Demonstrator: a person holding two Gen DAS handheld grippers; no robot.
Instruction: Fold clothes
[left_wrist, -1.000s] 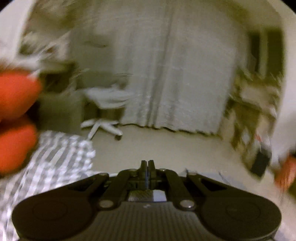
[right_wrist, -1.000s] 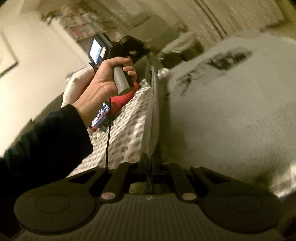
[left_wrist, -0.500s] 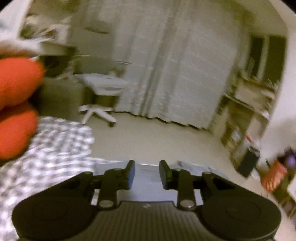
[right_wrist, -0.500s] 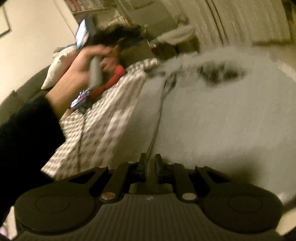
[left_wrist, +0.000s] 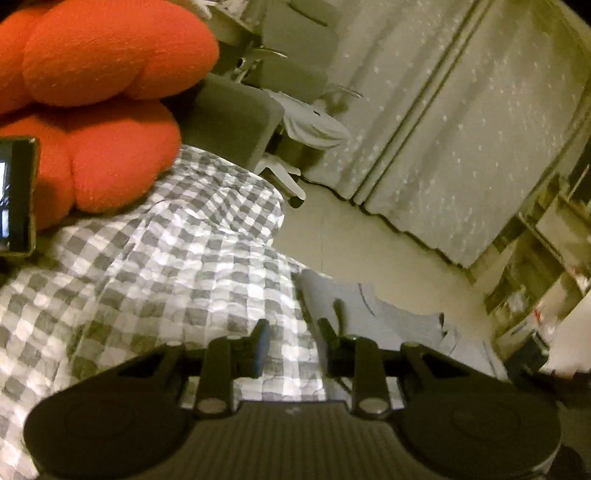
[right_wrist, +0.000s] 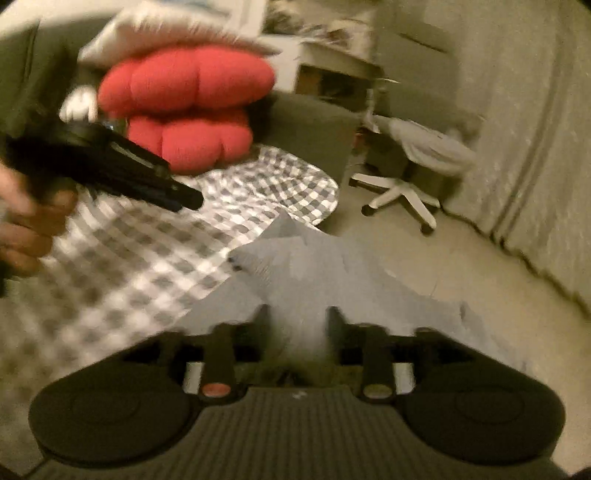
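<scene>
Both grippers, left (left_wrist: 291, 341) & right (right_wrist: 297, 325), sit w/ jaws apart gripping nothing, so your grey garment (right_wrist: 332, 273) lies loose on the checked bedspread (left_wrist: 166, 258) at 12 o'clock of the right one, likely for regripping.

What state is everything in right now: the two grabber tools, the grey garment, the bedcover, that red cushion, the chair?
Left gripper: open, holding nothing.
Right gripper: open, over the garment.
Grey garment: lying rumpled at the bed edge, not gripped.
Checked bedcover: spread out, wrinkled.
Red cushion: resting on the bedcover.
Office chair: upright, with cloth draped on the seat.
</scene>
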